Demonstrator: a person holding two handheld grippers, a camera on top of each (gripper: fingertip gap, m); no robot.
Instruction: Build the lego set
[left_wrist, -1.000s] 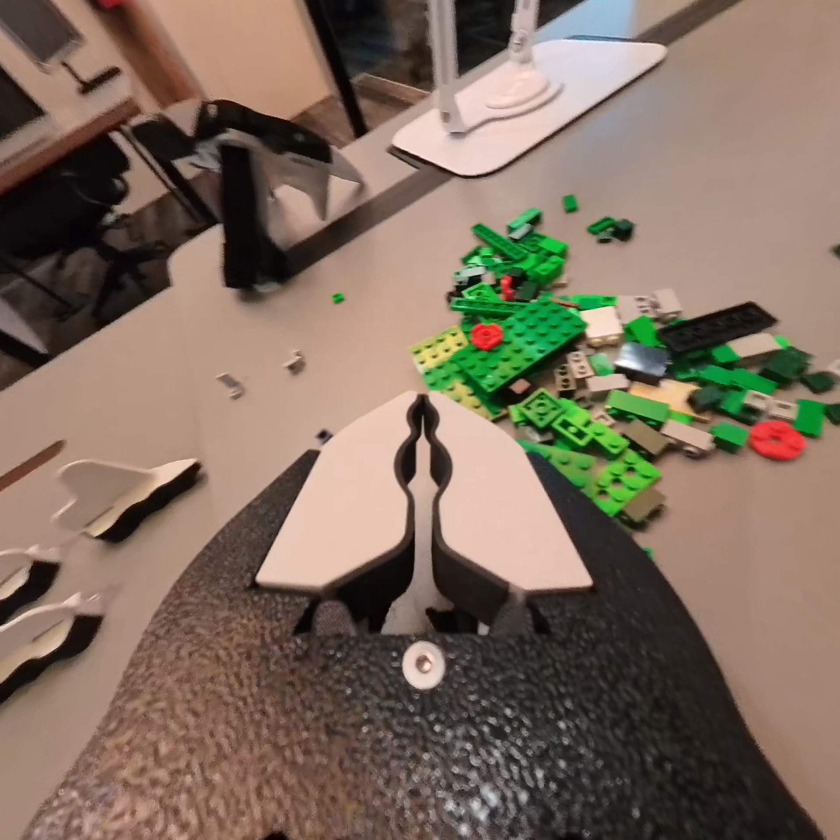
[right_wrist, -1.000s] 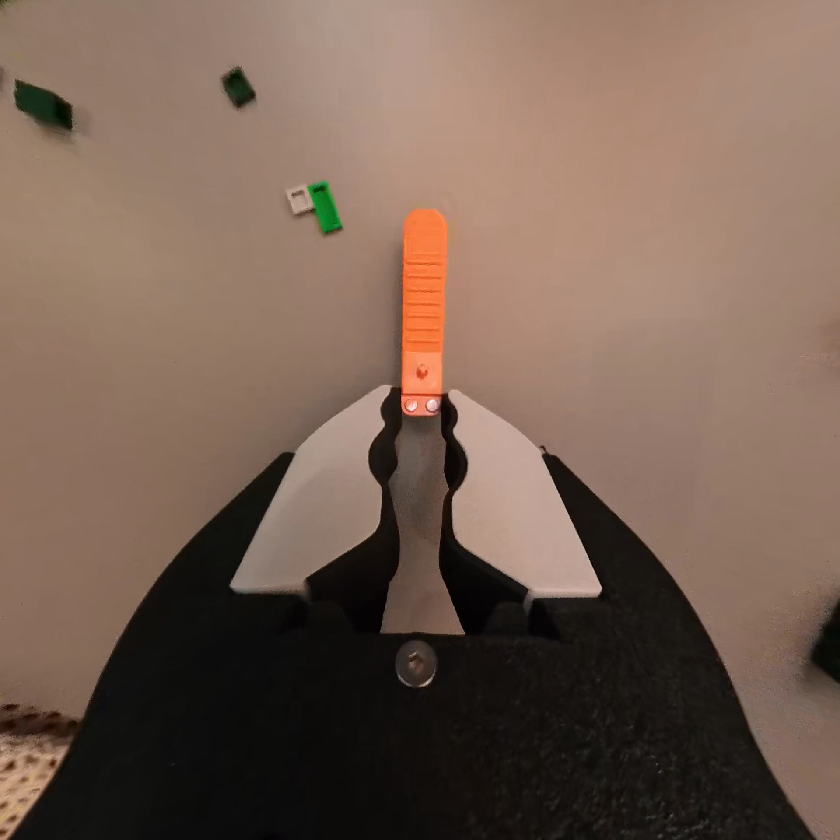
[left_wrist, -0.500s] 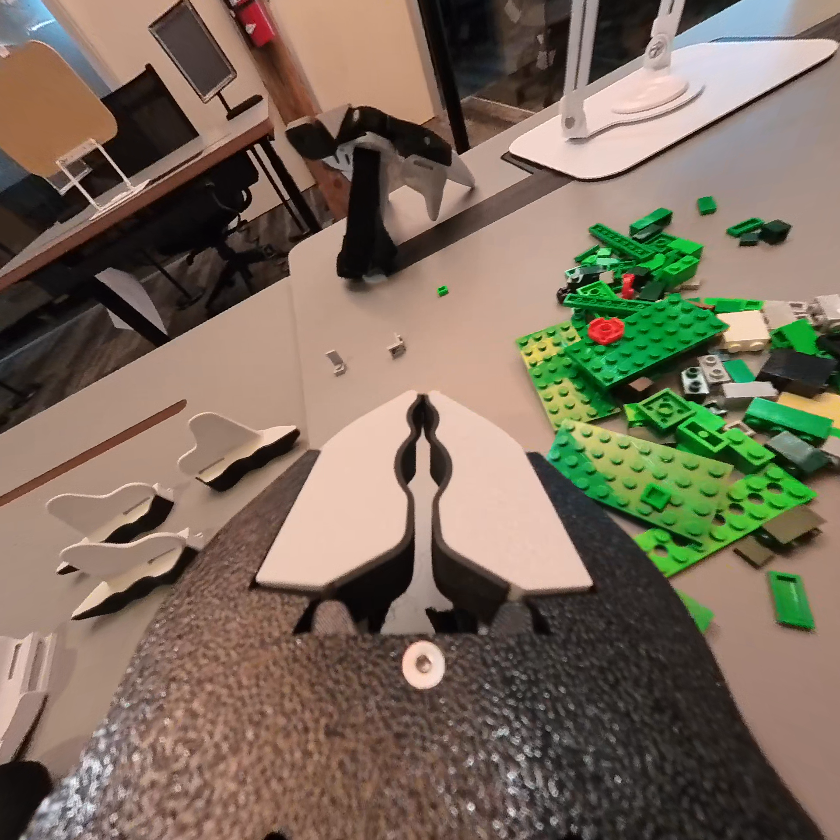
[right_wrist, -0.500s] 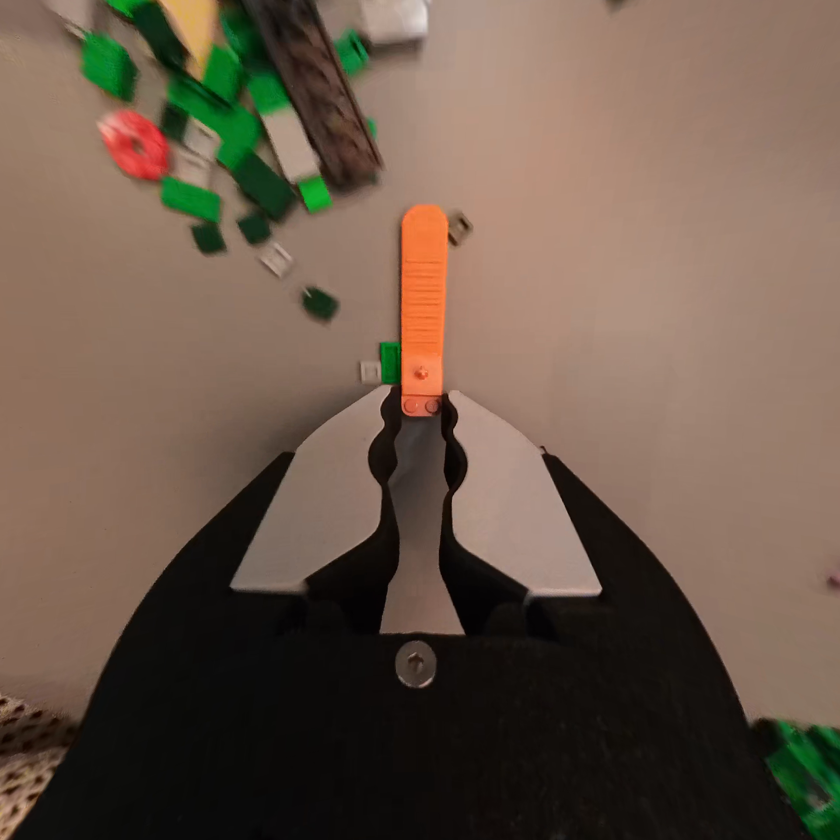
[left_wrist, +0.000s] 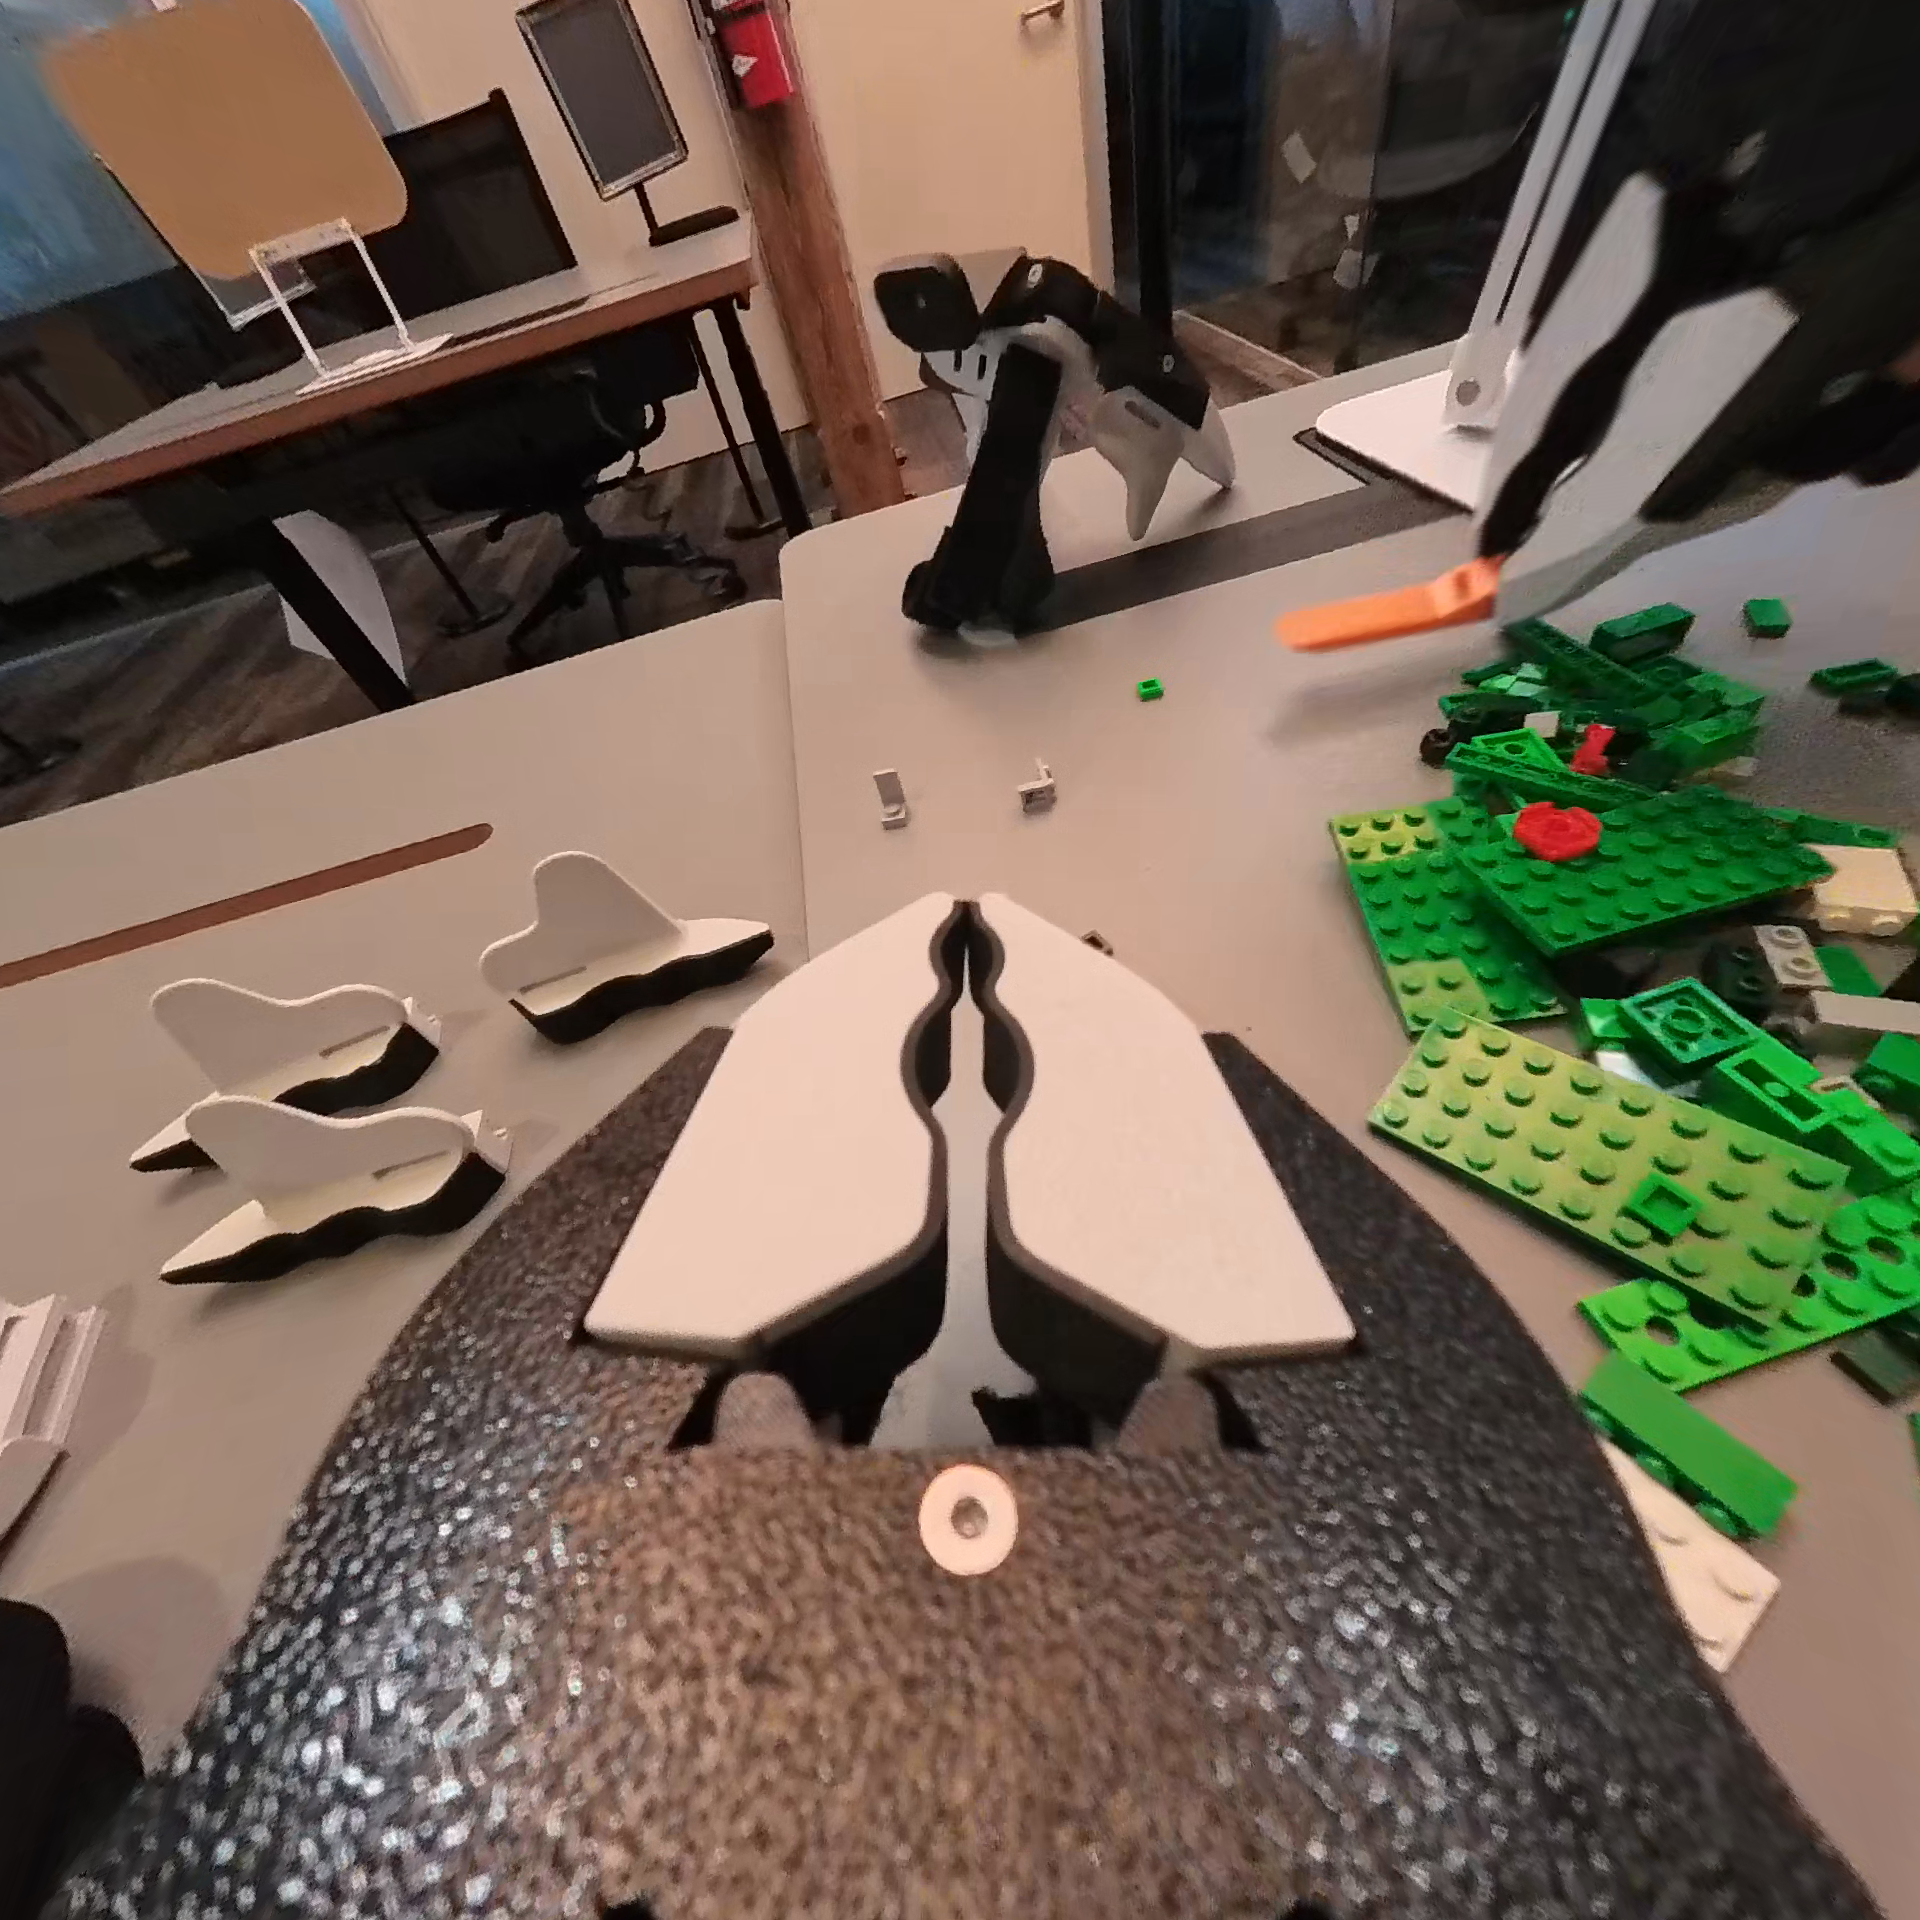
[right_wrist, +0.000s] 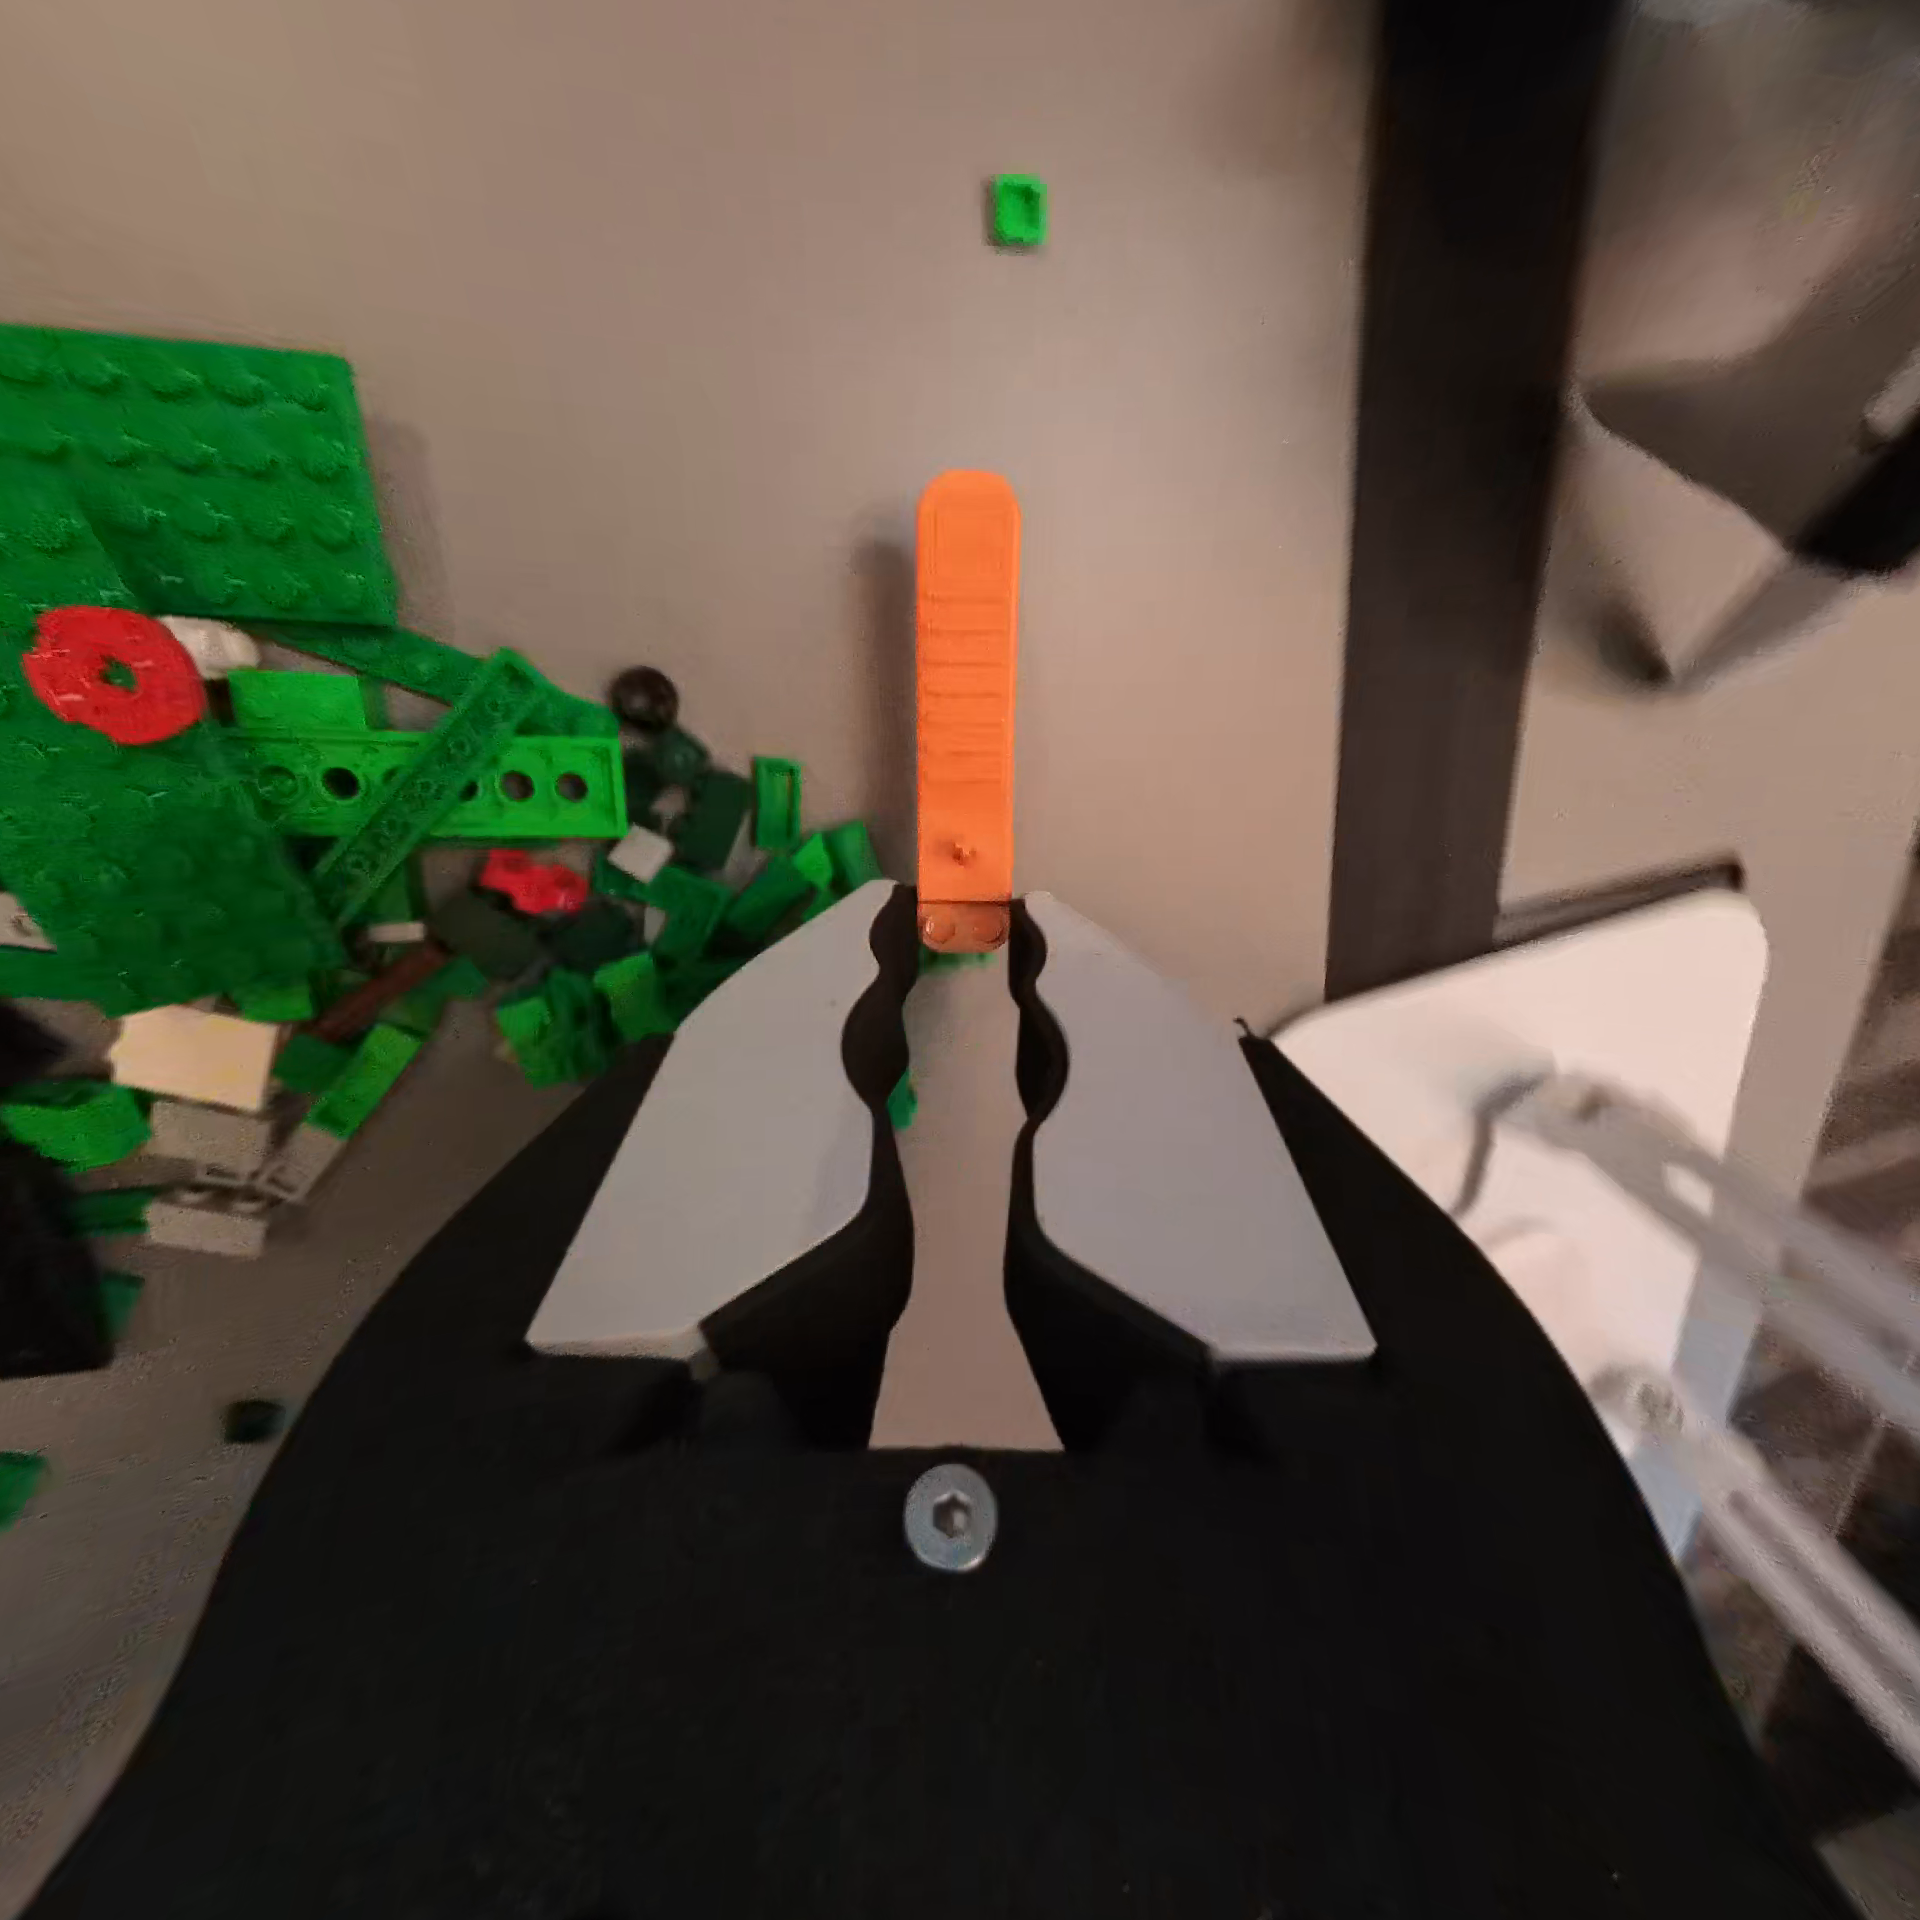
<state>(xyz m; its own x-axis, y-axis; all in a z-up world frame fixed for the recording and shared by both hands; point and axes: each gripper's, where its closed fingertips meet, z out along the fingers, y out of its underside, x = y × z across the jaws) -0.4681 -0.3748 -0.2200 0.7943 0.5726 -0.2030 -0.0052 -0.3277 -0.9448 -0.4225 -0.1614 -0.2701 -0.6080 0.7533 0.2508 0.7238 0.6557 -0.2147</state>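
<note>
A pile of mostly green lego pieces (left_wrist: 1662, 914) lies on the grey table (left_wrist: 1143, 852), with large green plates (left_wrist: 1600, 1153) and a red round piece (left_wrist: 1555, 831). My left gripper (left_wrist: 966, 909) is shut and empty, hovering left of the pile. My right gripper (right_wrist: 961, 914) is shut on an orange brick separator (right_wrist: 966, 686), held by its end above the table beside the pile (right_wrist: 312, 790). The right gripper (left_wrist: 1507, 566) with the separator (left_wrist: 1382, 618) also shows at the upper right of the left wrist view.
A spare gripper on a black stand (left_wrist: 1018, 457) sits at the table's far edge. Several white finger parts (left_wrist: 613, 956) lie to the left. Two small grey pieces (left_wrist: 890, 798) and a tiny green piece (left_wrist: 1148, 688) lie loose. A white lamp base (right_wrist: 1507, 1049) is at the right. One gripper's finger ends stand about 25 cm off the other's. From the right gripper's tips to the red round piece (left_wrist: 1555, 831) is close to 11 cm. Seen from the right wrist view (right_wrist: 101, 656) as well.
My right gripper has carried the orange separator across the table, over the far side of the pile. My left gripper has pulled back and turned left, so the pile now sits at its right.
</note>
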